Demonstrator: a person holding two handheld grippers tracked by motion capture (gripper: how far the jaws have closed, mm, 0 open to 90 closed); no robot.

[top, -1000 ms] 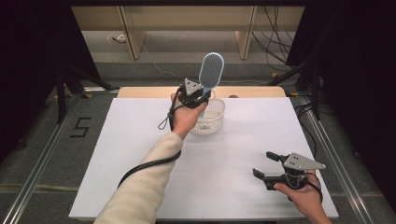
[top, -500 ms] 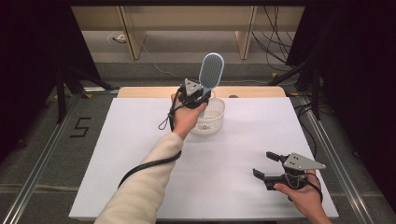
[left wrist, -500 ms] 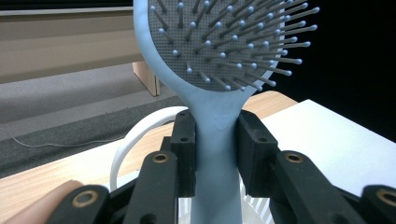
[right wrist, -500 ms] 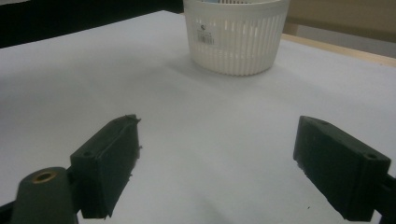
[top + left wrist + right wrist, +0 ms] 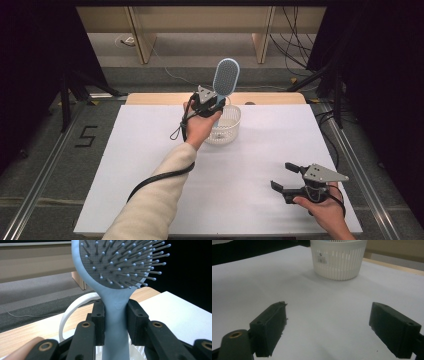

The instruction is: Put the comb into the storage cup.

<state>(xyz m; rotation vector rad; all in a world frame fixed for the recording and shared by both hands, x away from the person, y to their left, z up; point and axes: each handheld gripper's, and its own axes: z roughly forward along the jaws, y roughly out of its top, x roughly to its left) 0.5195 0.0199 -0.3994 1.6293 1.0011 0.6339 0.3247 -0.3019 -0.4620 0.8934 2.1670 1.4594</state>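
Hairbrush [image 5: 226, 77]: pale blue paddle brush, standing upright over the white basket [image 5: 227, 131] at about 12 o'clock on the table [image 5: 125, 165]; its head is rising above the left hand, and its handle is running down toward the basket's inside.
Left gripper [image 5: 212, 106]: clamping the brush at the neck, just below the bristle pad; in the left gripper view [image 5: 115, 325] both black jaws are pressing flat on the handle's two sides.
Right gripper [image 5: 287, 181]: resting at about 5 o'clock on the table, well apart from the basket, jaws spread wide and holding nothing; the right gripper view [image 5: 328, 327] is looking across bare white table toward the basket [image 5: 338, 258].
Handling: brush is looking light and stiff, likely moulded plastic with a smooth and perhaps slippery handle; bristles [image 5: 125, 262] are looking flexible and ball-tipped, so they are making a poor place to grip.
Hold point: the narrow neck or handle is suiting the jaws best, since the wide head would be tipping top-heavy in a low grip.
Basket: round, slotted white plastic, light enough to be sliding if knocked; a white arc [image 5: 71, 312] is curving behind the jaws, likely its handle or rim.
Contents: basket's inside is mostly hidden by the hand; whether anything besides the brush handle is lying in it cannot be told.
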